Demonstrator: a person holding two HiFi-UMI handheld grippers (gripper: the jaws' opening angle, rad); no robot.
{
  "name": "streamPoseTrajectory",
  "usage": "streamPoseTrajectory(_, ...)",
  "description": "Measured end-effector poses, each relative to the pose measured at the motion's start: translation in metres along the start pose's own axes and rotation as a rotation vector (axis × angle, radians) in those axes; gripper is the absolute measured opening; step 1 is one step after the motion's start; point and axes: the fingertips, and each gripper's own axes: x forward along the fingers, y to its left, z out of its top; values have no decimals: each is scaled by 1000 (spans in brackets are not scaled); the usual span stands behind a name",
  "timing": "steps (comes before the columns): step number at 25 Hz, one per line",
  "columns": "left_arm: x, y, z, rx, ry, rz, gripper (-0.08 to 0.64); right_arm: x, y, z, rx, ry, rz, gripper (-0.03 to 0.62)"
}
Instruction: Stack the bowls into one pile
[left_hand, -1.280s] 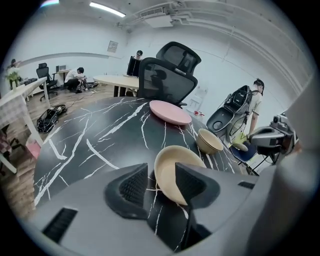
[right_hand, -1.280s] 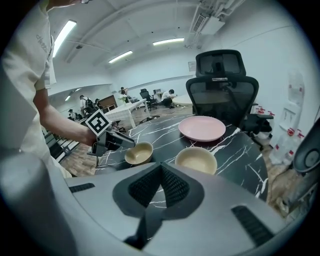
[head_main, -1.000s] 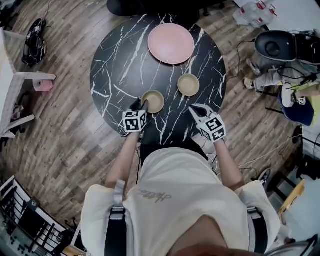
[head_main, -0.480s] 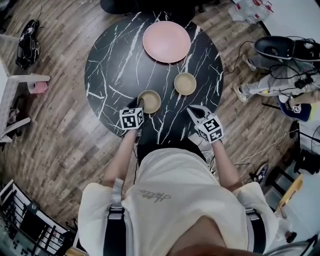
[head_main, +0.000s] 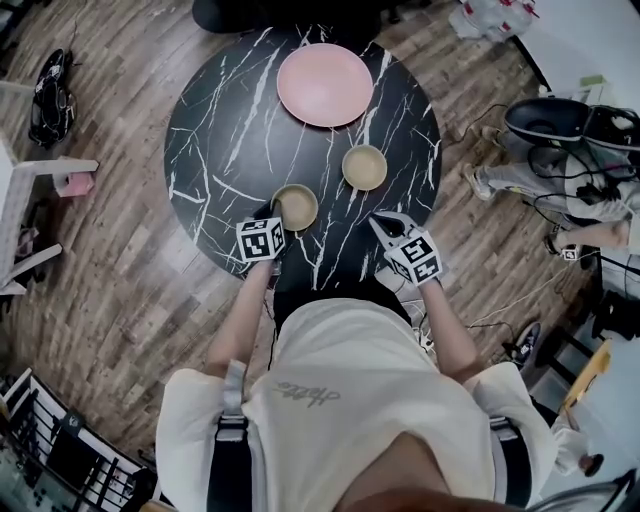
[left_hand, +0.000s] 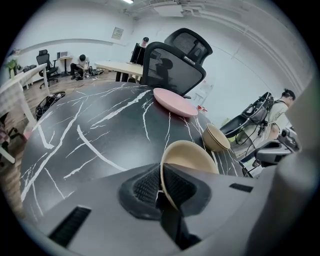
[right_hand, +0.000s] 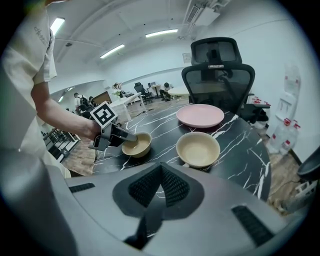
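Two tan bowls stand on the round black marble table (head_main: 220, 130). The near bowl (head_main: 297, 207) (left_hand: 192, 156) has its near rim between the pads of my left gripper (head_main: 277, 215) (left_hand: 161, 187), whose jaws are closing and pinch that rim. The right gripper view also shows the left gripper (right_hand: 117, 136) at this bowl (right_hand: 137, 145). The far bowl (head_main: 364, 167) (right_hand: 198, 149) sits apart to the right, untouched. My right gripper (head_main: 378, 222) (right_hand: 160, 187) hangs shut over the table's front edge, with nothing in it.
A wide pink plate (head_main: 325, 85) (left_hand: 175, 101) lies at the far side of the table. A black office chair (left_hand: 175, 65) stands behind it. A wooden floor surrounds the table, with cables and gear at the right (head_main: 570, 120).
The left gripper's jaws have closed from wide apart onto the near bowl's rim. The right gripper stays where it was, still shut.
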Motion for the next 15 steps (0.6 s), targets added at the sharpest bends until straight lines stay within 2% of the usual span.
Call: streamPoseTrajectory(15,-26,-14,14,35,-58,-6,32,-13,1,1,-21,-44,-19,6)
